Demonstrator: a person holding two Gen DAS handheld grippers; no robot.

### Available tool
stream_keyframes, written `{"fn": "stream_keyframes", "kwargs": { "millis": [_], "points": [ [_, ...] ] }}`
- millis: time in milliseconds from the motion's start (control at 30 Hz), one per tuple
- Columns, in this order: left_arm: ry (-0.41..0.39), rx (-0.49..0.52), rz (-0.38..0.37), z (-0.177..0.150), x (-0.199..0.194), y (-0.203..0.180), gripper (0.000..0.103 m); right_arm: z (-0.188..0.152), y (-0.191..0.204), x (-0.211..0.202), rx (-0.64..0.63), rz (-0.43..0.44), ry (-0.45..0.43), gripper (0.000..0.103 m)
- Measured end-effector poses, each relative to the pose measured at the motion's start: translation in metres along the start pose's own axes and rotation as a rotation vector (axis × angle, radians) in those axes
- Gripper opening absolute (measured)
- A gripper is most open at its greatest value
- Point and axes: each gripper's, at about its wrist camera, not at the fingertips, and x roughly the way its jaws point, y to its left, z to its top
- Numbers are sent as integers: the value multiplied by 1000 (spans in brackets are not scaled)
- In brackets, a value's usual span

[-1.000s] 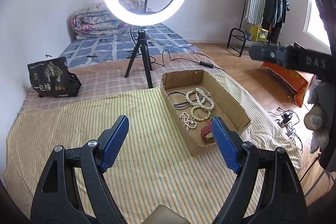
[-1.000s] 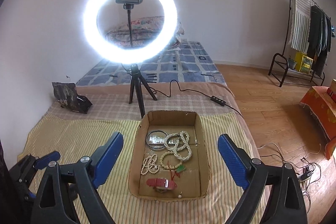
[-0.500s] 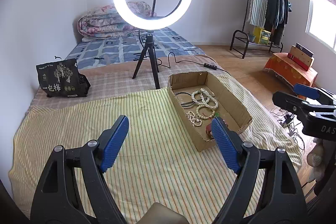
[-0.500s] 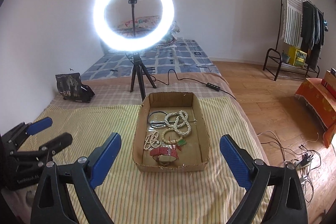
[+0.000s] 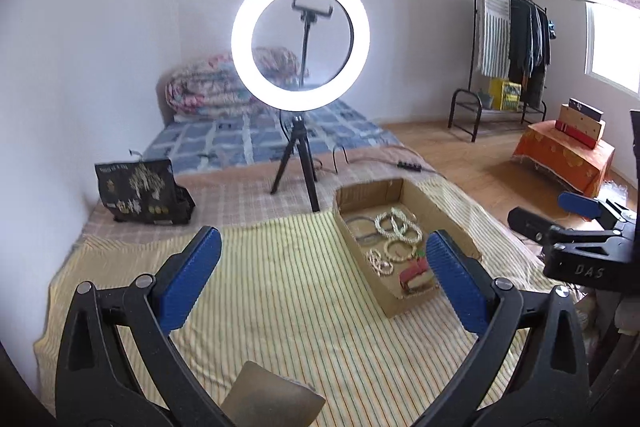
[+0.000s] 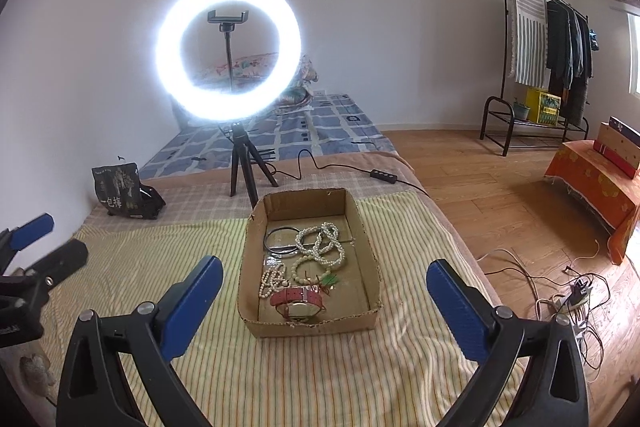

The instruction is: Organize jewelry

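Blue-padded right gripper [image 6: 324, 291]: jaws opening, nothing between pads, poised above striped cloth [image 6: 160, 259] just short of box [image 6: 370, 247]. Left gripper [image 5: 324, 267]: jaws likewise opening, empty, box off to its right. Cardboard box on cloth holds jewelry: red-strap watch [image 6: 298, 301] nearest, small bead strand [image 6: 272, 279] and bead bracelet [image 6: 308, 263] mid-box, pearl loops [image 6: 322, 239] and dark bangles [image 6: 280, 239] toward far wall. Beyond box: ring light [image 6: 228, 49] on tripod, black bag [image 6: 120, 193] at left.

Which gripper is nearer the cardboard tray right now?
Right. The right gripper faces the cardboard tray head-on, the tray's near end between its opening, empty jaws. The left gripper, also opening and empty, sits off to the tray's left over the striped cloth.
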Motion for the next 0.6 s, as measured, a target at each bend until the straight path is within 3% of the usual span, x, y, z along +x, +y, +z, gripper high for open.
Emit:
{"fn": "stream_keyframes", "kwargs": {
  "millis": [100, 600],
  "points": [
    [-17, 0, -6, 3, -5, 0, 103, 1, 5, 1, -10, 7, -4, 103],
    [76, -37, -38, -2, 8, 3, 103, -4, 8, 7, -11, -30, 11, 103]
  ]
}}
